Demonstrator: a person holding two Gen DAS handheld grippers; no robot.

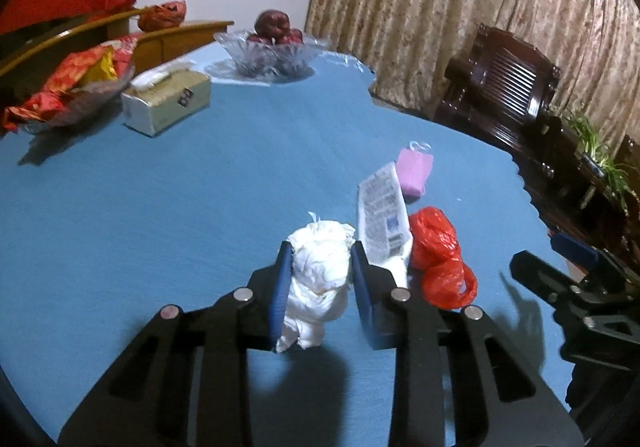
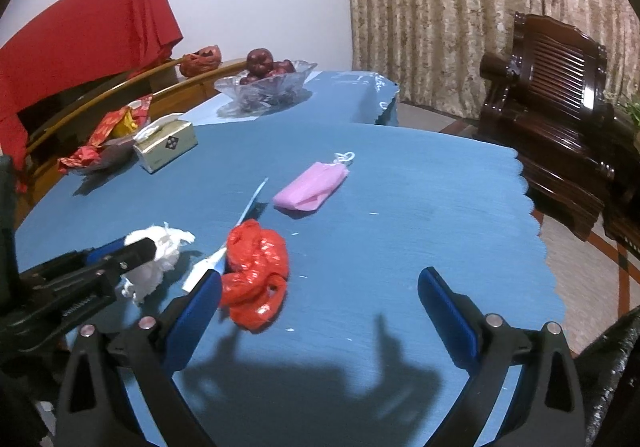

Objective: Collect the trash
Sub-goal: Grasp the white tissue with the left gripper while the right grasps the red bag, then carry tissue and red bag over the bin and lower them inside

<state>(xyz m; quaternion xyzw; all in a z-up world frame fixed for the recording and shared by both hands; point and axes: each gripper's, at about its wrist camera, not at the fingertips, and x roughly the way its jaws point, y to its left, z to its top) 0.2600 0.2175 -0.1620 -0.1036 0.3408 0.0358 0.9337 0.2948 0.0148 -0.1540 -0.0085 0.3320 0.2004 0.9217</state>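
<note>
Left wrist view: the left gripper [image 1: 320, 251] was seen at lower centre, its blue pads [image 1: 280, 287] pressed against both sides of a crumpled white bag [image 1: 318, 275] that rested on the blue tablecloth [image 1: 180, 207]. A printed white wrapper [image 1: 382, 215] stood tilted just right of the bag, touching a crumpled red bag [image 1: 440, 255] further right. A pink pouch [image 1: 414, 171] was noted beyond the wrapper. The right gripper [image 1: 560, 251] was recorded at the right edge. A tissue box [image 1: 166, 101] lay at upper left and a glass bowl [image 1: 268, 51] of dark fruit at upper centre. Right wrist view: the right gripper [image 2: 320, 287] was seen at the bottom with jaws wide apart and nothing between the pads; the red bag [image 2: 256, 271] lay just beside the picture-left finger [image 2: 192, 315]. The left gripper [image 2: 132, 253] was noted at the left edge, clamped on the white bag [image 2: 156, 259]. The pink pouch [image 2: 312, 187] lay at centre, well apart from both grippers; the wrapper [image 2: 224, 251] was seen edge-on beside the red bag.
</note>
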